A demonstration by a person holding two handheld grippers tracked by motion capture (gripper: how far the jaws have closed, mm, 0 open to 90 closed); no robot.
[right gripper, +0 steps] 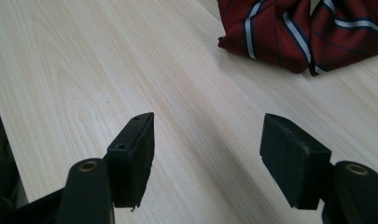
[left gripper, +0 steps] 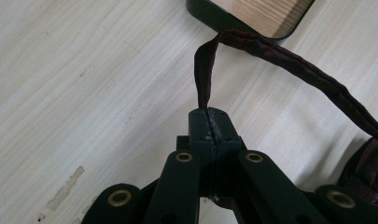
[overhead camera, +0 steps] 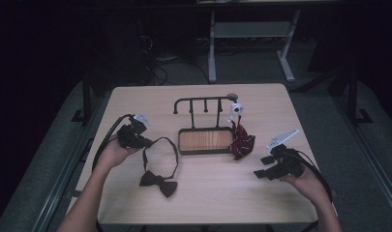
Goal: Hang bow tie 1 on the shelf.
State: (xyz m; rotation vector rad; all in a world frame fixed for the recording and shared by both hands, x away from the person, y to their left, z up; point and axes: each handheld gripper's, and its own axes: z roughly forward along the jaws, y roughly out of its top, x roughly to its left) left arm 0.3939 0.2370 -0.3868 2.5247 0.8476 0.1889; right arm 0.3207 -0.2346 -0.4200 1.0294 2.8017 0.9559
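My left tool (left gripper: 209, 122) pinches the thin strap (left gripper: 206, 65) of the dark maroon fabric bow tie (overhead camera: 158, 182) lying on the pale wooden counter (overhead camera: 208, 193); my right tool (right gripper: 207, 158) hangs open, empty. I judge the narrow strap could slip free, or snag the wood-bottomed black hook stand (overhead camera: 205, 140) nearby.

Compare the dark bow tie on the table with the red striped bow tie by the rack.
The dark plain bow tie lies on the table, its strap pinched in the left tool; the red white-striped bow tie hangs from the rack, untouched. Both are fabric bow ties.
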